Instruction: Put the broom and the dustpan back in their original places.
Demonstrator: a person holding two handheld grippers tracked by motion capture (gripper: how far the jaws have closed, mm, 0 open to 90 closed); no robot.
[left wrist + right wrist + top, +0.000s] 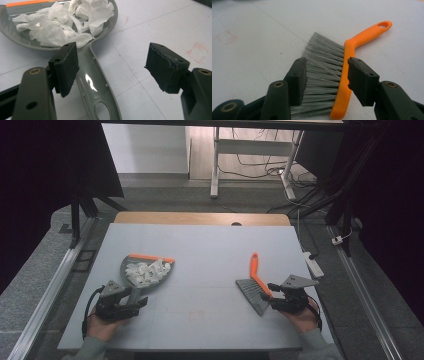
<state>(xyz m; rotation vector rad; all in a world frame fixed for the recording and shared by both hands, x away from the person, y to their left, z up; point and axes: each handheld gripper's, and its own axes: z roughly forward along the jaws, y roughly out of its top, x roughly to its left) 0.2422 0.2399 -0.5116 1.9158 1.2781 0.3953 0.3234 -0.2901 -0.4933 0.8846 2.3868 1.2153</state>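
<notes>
On the pale grey tabletop (200, 320), both grippers are standing open over their tools.
Between the left gripper's (111, 67) parted fingers the grey plastic dustpan (100, 82), heaped with crumpled white paper scraps (65, 22), is lying ungripped. The right gripper's (327, 75) fingers are gaping wide around the orange-handled grey-bristled hand brush (344, 75), not pressing it.
</notes>
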